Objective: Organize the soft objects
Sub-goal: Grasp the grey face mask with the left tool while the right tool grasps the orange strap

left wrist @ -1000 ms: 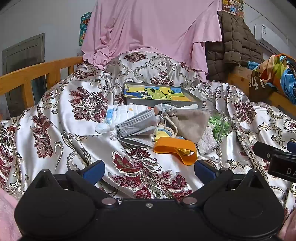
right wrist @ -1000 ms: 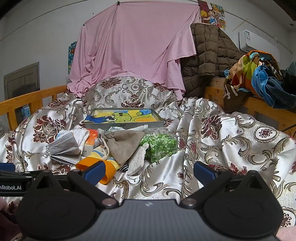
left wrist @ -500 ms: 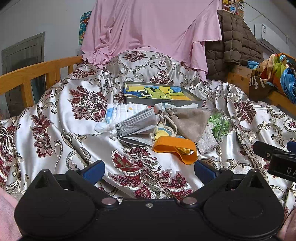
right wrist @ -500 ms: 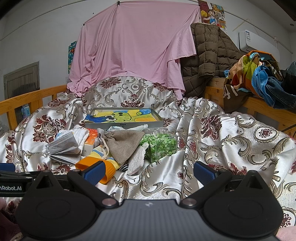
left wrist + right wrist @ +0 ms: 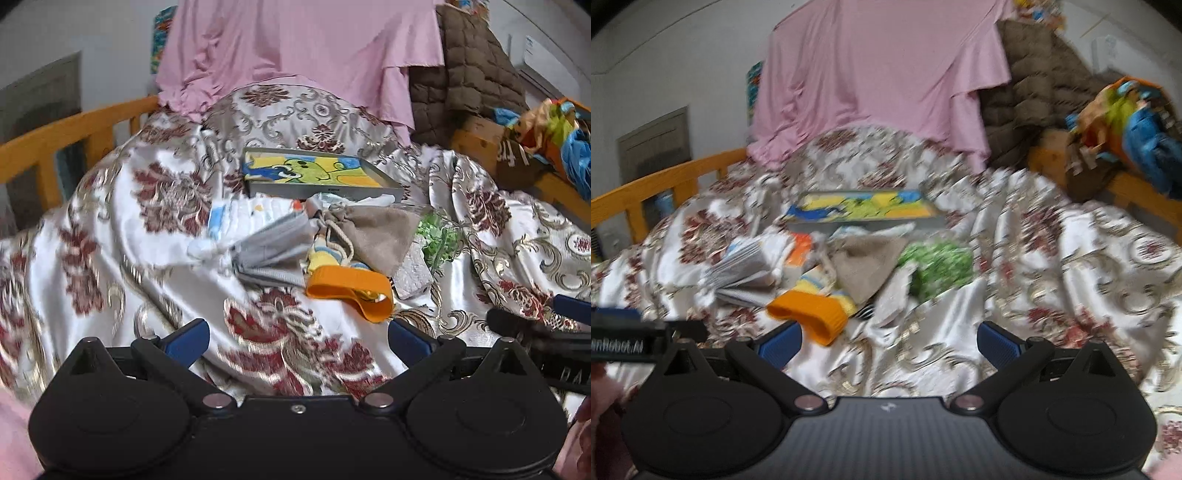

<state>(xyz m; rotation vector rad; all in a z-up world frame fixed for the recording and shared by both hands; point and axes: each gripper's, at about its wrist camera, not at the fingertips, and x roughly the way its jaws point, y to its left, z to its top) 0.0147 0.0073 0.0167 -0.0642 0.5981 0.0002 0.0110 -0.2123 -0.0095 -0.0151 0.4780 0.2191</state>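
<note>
Only the right view, seemingly blurred, shows the green bundle [image 5: 938, 267] whole.

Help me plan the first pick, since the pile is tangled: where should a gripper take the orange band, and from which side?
Probably the near, curled end of the orange band, approached from the front by the open left gripper. That loop stands up off the bedspread, clear of the beige pouch behind it.
</note>
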